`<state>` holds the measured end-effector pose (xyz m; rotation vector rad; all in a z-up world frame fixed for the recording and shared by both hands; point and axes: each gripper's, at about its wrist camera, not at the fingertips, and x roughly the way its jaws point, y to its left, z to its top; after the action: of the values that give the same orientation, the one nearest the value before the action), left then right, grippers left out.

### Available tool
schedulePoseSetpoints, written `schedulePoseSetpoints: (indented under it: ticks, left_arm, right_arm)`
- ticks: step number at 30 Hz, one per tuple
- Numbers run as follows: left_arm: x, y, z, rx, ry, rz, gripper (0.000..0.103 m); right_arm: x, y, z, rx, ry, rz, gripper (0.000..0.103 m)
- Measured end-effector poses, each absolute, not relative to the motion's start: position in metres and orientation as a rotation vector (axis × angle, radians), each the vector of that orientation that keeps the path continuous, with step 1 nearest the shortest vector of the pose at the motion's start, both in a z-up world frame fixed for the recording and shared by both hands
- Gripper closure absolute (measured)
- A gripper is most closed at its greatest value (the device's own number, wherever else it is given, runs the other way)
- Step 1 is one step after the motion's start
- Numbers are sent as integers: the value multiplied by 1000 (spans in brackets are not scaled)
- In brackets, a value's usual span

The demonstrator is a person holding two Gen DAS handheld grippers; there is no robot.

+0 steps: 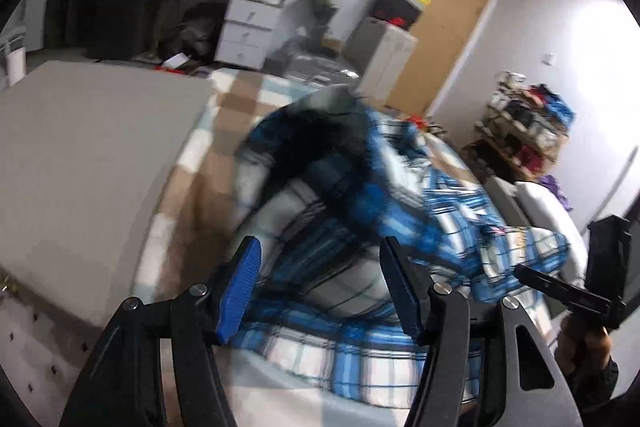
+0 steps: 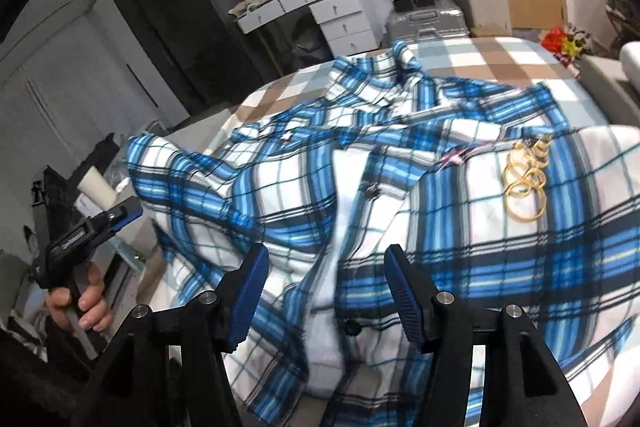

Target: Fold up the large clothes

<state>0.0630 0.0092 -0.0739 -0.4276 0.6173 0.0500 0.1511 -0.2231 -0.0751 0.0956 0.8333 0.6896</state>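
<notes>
Shirt (image 2: 360,187) first: a large plaid one in blue, white and black, lying rumpled over the foot of a bed in the right wrist view, filling the picture from about nine o'clock across to three o'clock. No neat fold shows yet. One sleeve or flap bunches up toward nine o'clock, the collar end is heaped toward twelve o'clock, and the placket with its dark buttons runs crooked down the middle. Judging by this, the task is at an early stage; the cloth needs spreading flat before any fold can be made square.

The fabric looks soft and brushed, like flannel, thick enough to hold puffy ridges. A print of gold rings (image 2: 524,183) sits on the chest at about two o'clock.

Right gripper (image 2: 326,291) hangs above the shirt at six o'clock, its ribbed blue pads parted about halfway, nothing between them. Left gripper (image 1: 320,287), in its own blurred view, is likewise parted about halfway over the plaid with nothing pinched; a hand (image 2: 86,303) holds its handle at eight o'clock in the right wrist view.

Under the shirt lies a checked bedcover (image 2: 500,55) in tan, pale blue and white. Beyond, at twelve o'clock, stands a white drawer desk (image 2: 340,11) heaped with clutter, with a silver suitcase (image 2: 428,21) and a wooden door (image 1: 456,11) nearby.
</notes>
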Motion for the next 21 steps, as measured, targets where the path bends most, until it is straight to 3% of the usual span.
schedulePoseSetpoints:
  ticks: [4, 7, 13, 14, 15, 16, 17, 19, 21]
  left_arm:
    - [78, 0, -59, -300, 593, 35, 46]
    - [89, 14, -56, -279, 596, 19, 46]
    - [106, 31, -67, -281, 645, 10, 47]
    - [108, 35, -69, -304, 654, 8, 54]
    - [113, 39, -72, -338, 664, 9, 78]
    - [115, 39, -73, -350, 673, 7, 91]
    - [117, 40, -72, -353, 677, 3, 103]
    - [113, 40, -66, -351, 633, -5, 103]
    - [109, 38, -55, -328, 593, 0, 103]
  right_arm:
    - [149, -270, -46, 110, 706, 560, 43]
    - [148, -315, -30, 133, 642, 409, 35]
    - [184, -385, -47, 224, 699, 230, 31]
    - [195, -390, -56, 268, 731, 258, 31]
    - [206, -392, -65, 313, 766, 308, 31]
    - [215, -389, -72, 334, 792, 348, 38]
    - [220, -384, -75, 327, 806, 375, 66]
    - [228, -371, -71, 299, 789, 455, 100]
    - [229, -367, -59, 303, 729, 511, 101]
